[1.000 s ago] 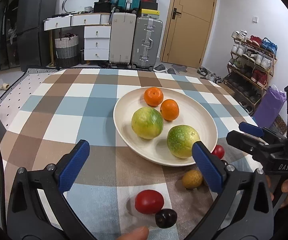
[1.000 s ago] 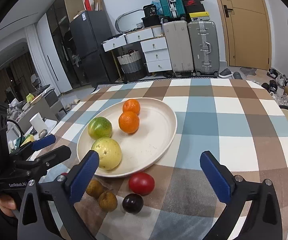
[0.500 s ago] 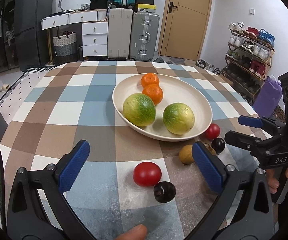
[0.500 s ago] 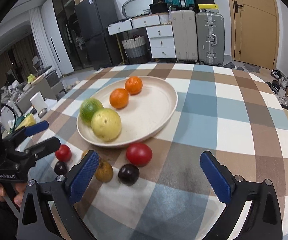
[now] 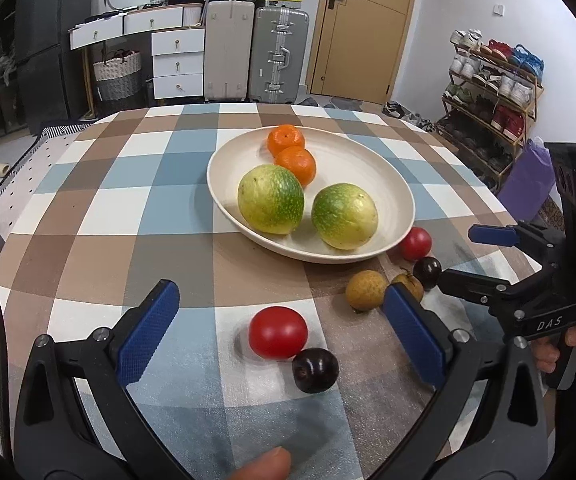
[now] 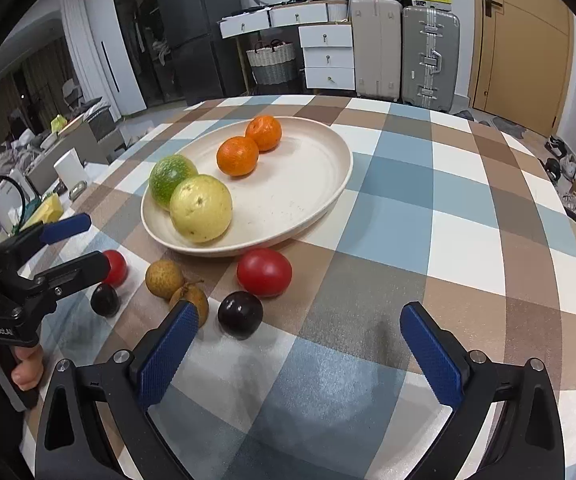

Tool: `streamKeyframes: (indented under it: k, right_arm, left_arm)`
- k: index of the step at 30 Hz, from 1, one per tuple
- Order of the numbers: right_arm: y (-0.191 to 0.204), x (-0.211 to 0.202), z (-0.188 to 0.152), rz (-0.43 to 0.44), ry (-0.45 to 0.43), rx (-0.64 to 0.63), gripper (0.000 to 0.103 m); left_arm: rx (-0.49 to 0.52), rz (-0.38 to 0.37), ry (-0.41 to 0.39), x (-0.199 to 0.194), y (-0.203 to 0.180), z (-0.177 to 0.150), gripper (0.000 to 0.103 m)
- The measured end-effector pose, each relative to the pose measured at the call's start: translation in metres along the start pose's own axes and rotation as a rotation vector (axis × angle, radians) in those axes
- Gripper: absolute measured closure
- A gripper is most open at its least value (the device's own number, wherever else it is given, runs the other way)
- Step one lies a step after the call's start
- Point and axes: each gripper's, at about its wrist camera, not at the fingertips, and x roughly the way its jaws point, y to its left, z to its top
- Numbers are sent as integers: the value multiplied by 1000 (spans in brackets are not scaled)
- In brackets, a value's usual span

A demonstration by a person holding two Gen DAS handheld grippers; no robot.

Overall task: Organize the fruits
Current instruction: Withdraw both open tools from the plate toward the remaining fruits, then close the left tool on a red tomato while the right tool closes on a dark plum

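A cream plate (image 5: pixel 401 196) (image 6: pixel 327 200) holds two oranges (image 5: pixel 295 164) (image 6: pixel 237 156) and two green-yellow round fruits (image 5: pixel 270 205) (image 6: pixel 201 208). Loose on the cloth in front of it lie two red tomatoes (image 5: pixel 278 332) (image 6: pixel 264 272), two dark plums (image 5: pixel 314 370) (image 6: pixel 240 314) and two brown longans (image 5: pixel 366 290) (image 6: pixel 164 279). My left gripper (image 5: pixel 282 312) (image 6: pixel 76 246) is open above one tomato and plum. My right gripper (image 6: pixel 299 332) (image 5: pixel 475 258) is open, its left finger by a longan and the other plum. Neither holds anything.
The round table wears a blue, brown and white checked cloth (image 6: pixel 427 216); its edge curves close on both sides. A hand (image 5: pixel 567 344) holds the right gripper's handle. Suitcases (image 5: pixel 278 54), drawers, a door and a shoe rack (image 5: pixel 491 92) stand beyond the table.
Both grippers have drawn back from the plate toward the near table edge, bringing the loose fruit into full view. No fruit has moved and both grippers stay open.
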Motion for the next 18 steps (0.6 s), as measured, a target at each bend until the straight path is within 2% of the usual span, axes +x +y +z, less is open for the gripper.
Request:
streamKeyframes:
  k: [7,12,18]
  right_arm:
    - [10,10,-5,-24,42,-56,0]
    - [19,13,-7,-49,41,-103,1]
    - [25,14,-8,-56,44,-134,19]
  left_arm:
    - [6,6,41,7,-3,-1,1]
    - [7,6,67,11,-3,-3,1]
    - [4,-13,84,15,-2,-4,1]
